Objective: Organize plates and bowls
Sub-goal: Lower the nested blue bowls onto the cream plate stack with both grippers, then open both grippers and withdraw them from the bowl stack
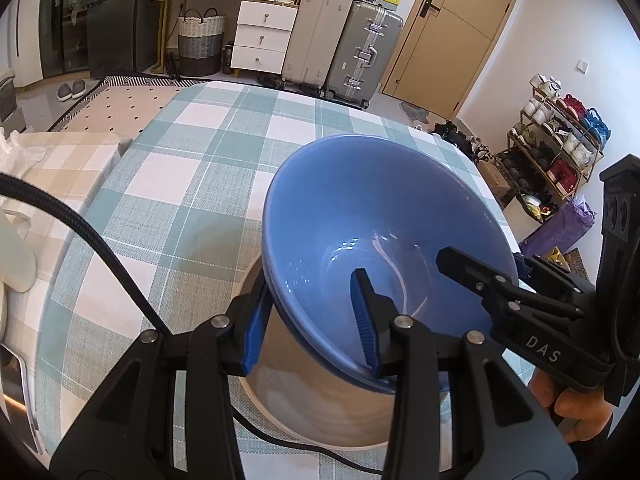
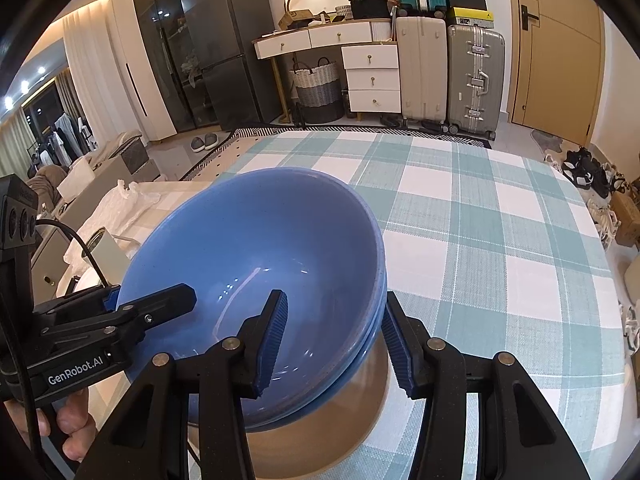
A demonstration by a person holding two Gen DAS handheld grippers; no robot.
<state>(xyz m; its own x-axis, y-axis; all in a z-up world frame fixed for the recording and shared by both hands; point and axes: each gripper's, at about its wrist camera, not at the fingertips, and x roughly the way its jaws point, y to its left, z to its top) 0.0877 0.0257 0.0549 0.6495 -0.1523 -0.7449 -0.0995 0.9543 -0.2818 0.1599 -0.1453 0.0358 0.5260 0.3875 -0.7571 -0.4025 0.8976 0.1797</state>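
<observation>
A: Okay, quick one. Blue bowl (image 1: 384, 216) sits in a second blue bowl (image 2: 360, 364), and that stack rests in a pale plate or dish (image 2: 320, 444) on the checked counter (image 1: 200, 168). In the left view it looks tilted toward the camera, though that could be the lens. My guess: it's being nested, so both sides are gripped to keep it from slipping.

B: Left hand-held gripper (image 1: 312, 320)?

A: Clamped on the near-left rim. One blue pad (image 1: 256, 320) is outside the wall, the other inside the bowl, wall pinched between. Jaws fairly narrow.

B: And the right hand-held gripper (image 2: 332, 344)?

A: Straddles the opposite rim, one pad (image 2: 274, 340) inside, the other outside. Opening is a bit wider since it spans both rims. The outer pad looks close to the stacked edge, but contact there is hard to confirm. I'd call it a grip on the bowl.

B: Anything else?

A: A person's fingers show under each tool in the other camera. A cable (image 1: 100, 248) trails over the counter at left. Suitcases (image 2: 452, 72) and a white drawer unit (image 2: 372, 76) stand behind, well apart.
</observation>
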